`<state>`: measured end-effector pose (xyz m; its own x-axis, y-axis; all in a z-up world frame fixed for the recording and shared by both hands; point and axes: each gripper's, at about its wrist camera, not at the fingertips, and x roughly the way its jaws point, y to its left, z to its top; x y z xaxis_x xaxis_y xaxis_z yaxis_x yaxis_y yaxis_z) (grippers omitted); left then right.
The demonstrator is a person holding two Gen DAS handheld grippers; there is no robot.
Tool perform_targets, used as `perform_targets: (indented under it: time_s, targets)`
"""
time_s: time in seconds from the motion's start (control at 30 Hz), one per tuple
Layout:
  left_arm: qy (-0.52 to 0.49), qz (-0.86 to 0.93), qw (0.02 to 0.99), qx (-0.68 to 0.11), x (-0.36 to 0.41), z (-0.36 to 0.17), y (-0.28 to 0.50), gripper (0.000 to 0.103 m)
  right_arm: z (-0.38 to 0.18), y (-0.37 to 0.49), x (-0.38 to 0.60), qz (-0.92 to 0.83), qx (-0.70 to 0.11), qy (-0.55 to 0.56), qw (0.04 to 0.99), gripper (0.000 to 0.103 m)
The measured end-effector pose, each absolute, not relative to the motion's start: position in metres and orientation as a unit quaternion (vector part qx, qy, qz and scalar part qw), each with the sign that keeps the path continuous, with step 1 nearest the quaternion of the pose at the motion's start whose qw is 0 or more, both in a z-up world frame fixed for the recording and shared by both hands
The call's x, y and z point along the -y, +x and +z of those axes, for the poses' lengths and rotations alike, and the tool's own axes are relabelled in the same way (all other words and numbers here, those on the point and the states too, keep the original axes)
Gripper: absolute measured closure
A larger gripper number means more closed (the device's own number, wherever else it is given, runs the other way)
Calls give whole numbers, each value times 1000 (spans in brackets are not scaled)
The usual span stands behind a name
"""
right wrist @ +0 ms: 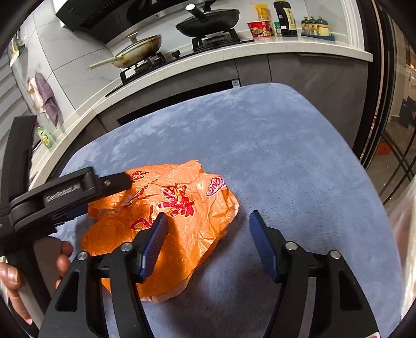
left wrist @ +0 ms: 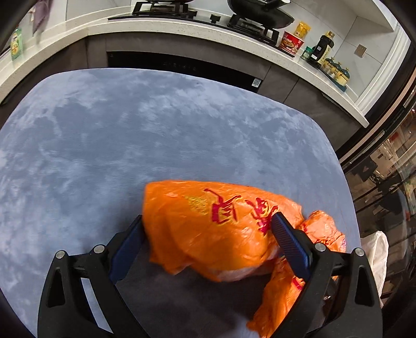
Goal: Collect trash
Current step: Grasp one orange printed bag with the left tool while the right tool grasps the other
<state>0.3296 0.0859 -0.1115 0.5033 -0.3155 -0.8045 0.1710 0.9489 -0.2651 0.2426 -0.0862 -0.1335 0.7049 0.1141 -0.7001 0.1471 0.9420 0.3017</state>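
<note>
Though crumpled flat, bag: the orange bag (left wrist: 215, 228) lies on the blue-covered table (left wrist: 130, 135), at the edge nearest the person.
Handling: thin plastic film, judged light, limp and slippery; it will sag and may slide out of a shallow pinch.
Hold: best at a bunched fold or the twisted tail at the bag's right, not the smooth printed face.
Left gripper (left wrist: 208, 231): fingers apart, straddling the bag's bulk, not yet pressing.
Right gripper (right wrist: 208, 228): fingers apart; one over the bag's near edge, the other beside the bag over bare cloth.
Around: beyond the bag, a counter (right wrist: 234, 54) with stove, pans (right wrist: 208, 18), bottles; well apart.
Obstruction: only the other gripper crowding the bag.
</note>
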Motion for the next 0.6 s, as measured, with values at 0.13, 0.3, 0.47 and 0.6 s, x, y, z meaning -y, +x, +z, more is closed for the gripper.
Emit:
perform_targets:
  time_s: [0.13,0.3,0.47,0.6]
  targets:
    - [-64,-139,872,-466,-78,-112,329,16,-136,243,87,-4,-383,175,907,49]
    - [-79,-156,867,-468,-81,-108,325,46,-134,243,86,9,-380,178,908,66]
    - [-76,-168,870,-458,-78,-94,312,67,-128,235,89,14,-375,183,909,80]
    - [-75,-174,876,-445,-76,-76,298,72,-116,221,95,11,-364,182,913,84]
